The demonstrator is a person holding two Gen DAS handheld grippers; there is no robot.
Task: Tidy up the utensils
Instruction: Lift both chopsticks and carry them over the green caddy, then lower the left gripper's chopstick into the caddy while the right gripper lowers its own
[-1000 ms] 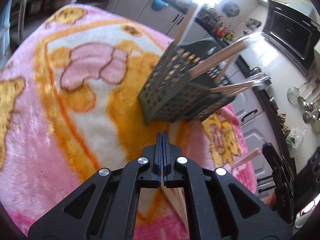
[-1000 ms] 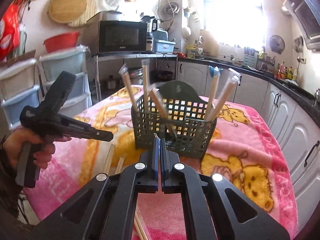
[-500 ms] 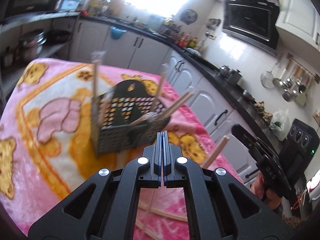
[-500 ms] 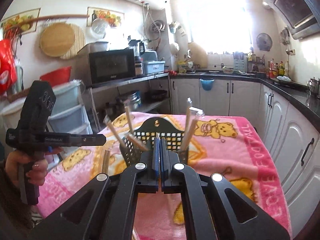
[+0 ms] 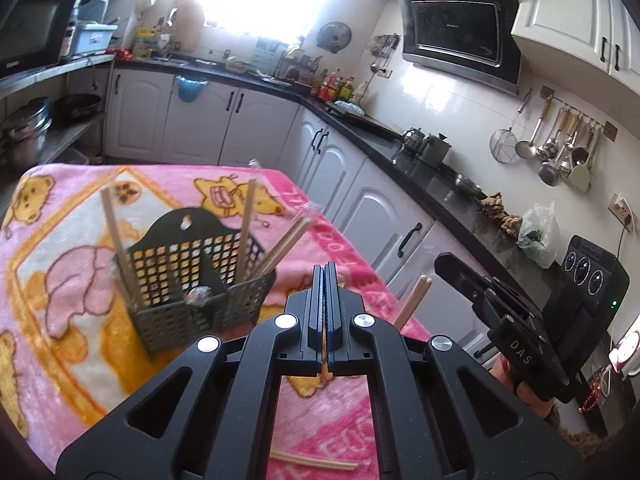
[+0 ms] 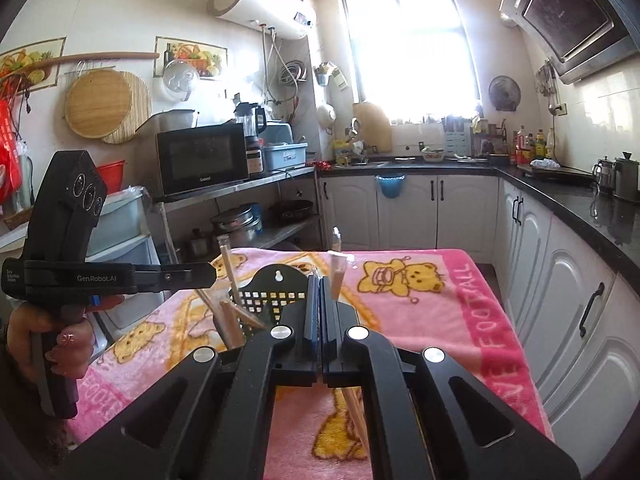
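Note:
A dark green mesh utensil basket (image 5: 192,276) stands on the pink blanket (image 5: 60,272) and holds several wooden chopsticks (image 5: 245,226) leaning upright. It also shows in the right wrist view (image 6: 276,300), partly behind my fingers. My left gripper (image 5: 325,276) is shut, held above the table to the right of the basket. My right gripper (image 6: 319,300) is shut, raised in front of the basket. Loose chopsticks lie on the blanket below each gripper (image 5: 316,462) (image 6: 356,412). Each gripper shows in the other's view (image 5: 504,320) (image 6: 120,278).
The table stands in a kitchen with white cabinets (image 6: 436,208) and a black counter (image 5: 420,160). A microwave (image 6: 200,160) sits on a steel shelf at left. Ladles hang on the wall (image 5: 560,148).
Both grippers rose and pulled back from the basket, tilting up so more of the kitchen shows. The basket now looks smaller and farther. Both stay shut.

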